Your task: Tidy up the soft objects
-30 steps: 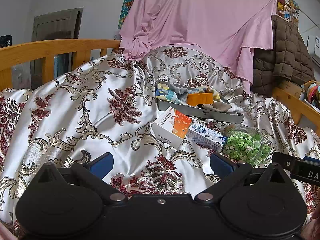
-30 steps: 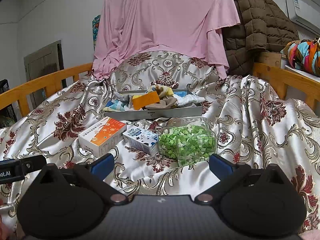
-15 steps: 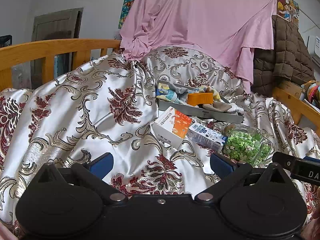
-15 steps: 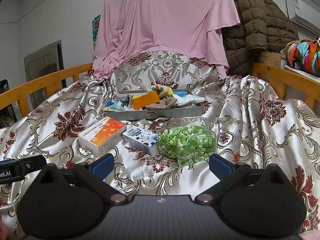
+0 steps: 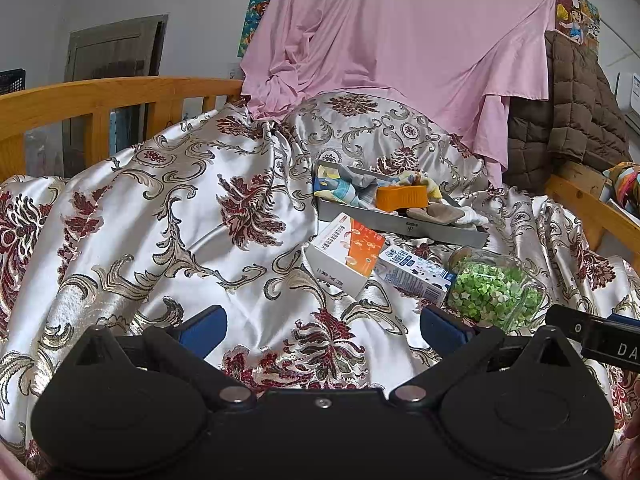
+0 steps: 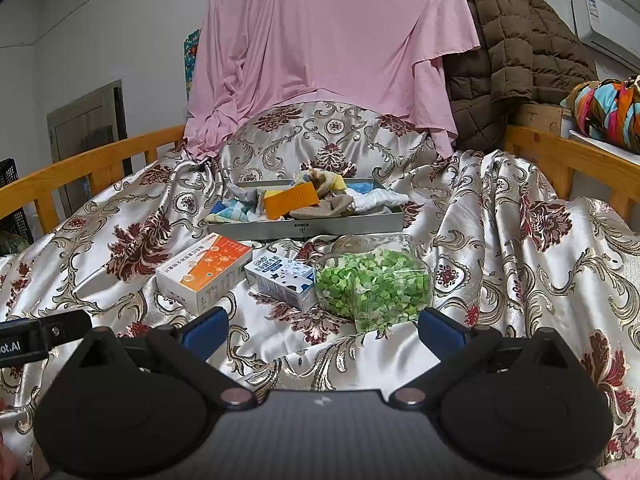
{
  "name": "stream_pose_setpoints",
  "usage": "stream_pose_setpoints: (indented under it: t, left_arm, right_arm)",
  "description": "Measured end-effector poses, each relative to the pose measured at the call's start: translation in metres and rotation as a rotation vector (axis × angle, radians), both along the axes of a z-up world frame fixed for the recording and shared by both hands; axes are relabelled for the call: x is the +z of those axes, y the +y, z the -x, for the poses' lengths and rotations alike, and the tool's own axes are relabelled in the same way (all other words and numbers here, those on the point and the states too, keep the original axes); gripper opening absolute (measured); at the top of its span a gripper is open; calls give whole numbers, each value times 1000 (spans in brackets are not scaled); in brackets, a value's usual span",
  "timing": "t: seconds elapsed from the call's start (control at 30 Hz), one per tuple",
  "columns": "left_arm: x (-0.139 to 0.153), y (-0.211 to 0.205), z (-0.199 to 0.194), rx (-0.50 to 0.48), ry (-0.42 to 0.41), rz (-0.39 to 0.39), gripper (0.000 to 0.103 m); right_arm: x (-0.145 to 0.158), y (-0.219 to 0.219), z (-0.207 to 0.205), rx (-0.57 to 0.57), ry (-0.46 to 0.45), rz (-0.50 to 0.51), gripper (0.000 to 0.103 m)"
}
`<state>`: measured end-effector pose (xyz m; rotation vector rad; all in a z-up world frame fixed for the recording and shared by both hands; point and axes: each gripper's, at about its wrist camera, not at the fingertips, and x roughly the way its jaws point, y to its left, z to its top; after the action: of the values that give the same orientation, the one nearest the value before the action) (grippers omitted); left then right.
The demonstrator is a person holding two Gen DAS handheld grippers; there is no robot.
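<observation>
A grey tray (image 6: 344,225) (image 5: 436,232) sits mid-bed, holding crumpled cloths and socks (image 6: 332,205) (image 5: 436,213) plus an orange box (image 6: 291,200) (image 5: 401,197). In front of it lie a white-and-orange carton (image 6: 203,270) (image 5: 344,254), a small blue-and-white carton (image 6: 282,276) (image 5: 416,276) and a clear bag of green pieces (image 6: 374,282) (image 5: 496,294). My left gripper (image 5: 322,326) hovers open over the bedspread, left of these. My right gripper (image 6: 323,326) is open too, just short of the bag, with nothing between its fingers.
A floral satin bedspread (image 5: 200,216) covers the bed, bounded by wooden rails (image 5: 100,96) (image 6: 568,160). A pink sheet (image 6: 328,52) and a brown quilted coat (image 6: 516,56) hang behind. A colourful bundle (image 6: 608,108) lies at the right.
</observation>
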<state>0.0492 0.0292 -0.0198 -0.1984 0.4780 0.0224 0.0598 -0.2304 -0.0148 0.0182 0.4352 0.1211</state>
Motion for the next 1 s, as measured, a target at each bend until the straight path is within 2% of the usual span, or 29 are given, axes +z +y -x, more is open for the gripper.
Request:
stream_pose_setpoints:
  t: [0.5,0.63,1.0]
  left_arm:
    - [0,0,0,10,7,-6,102]
    - [0,1,3,9,-14,-31,102]
    - [3,-4,3,10,-3,-47,102]
  right_arm:
    - [1,0,0,-1,1,1,103]
    - [1,0,0,0,1,1,103]
    - [1,-1,1,-1,1,1,103]
